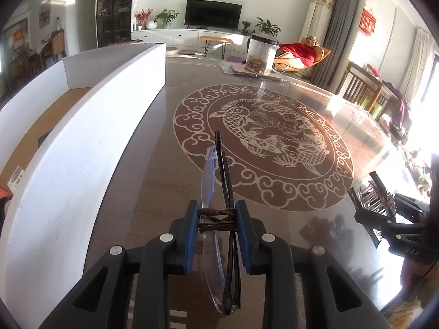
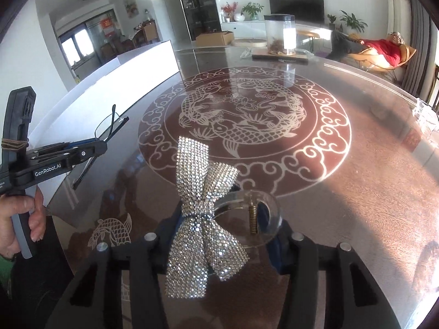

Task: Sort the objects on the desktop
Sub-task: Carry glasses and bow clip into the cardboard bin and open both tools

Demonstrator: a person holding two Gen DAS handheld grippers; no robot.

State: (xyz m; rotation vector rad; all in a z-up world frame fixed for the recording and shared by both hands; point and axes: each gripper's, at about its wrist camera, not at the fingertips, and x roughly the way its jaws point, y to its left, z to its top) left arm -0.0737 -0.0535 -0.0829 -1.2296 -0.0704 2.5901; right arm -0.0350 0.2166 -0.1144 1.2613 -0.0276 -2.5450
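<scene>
Between blue pads, folded rimless glasses [image 1: 219, 219] (brown cord-wrapped) stand edgewise.

a dark glossy counter [image 1: 142, 181] bears a pale fish medallion [image 1: 263, 148] inlaid at its middle. at the far edge a clear jar [image 1: 260, 54] with a dark lid and brown bits at its bottom stands on a flat board [image 2: 279, 54]. beyond it, a black tv [image 1: 213, 13] sits on a white cabinet [image 1: 175, 37] with potted plants [image 1: 166, 16] beside it. a person in red [image 1: 299, 52] reclines in a lounge chair [image 1: 319, 57] near grey curtains [image 1: 337, 27].
</scene>
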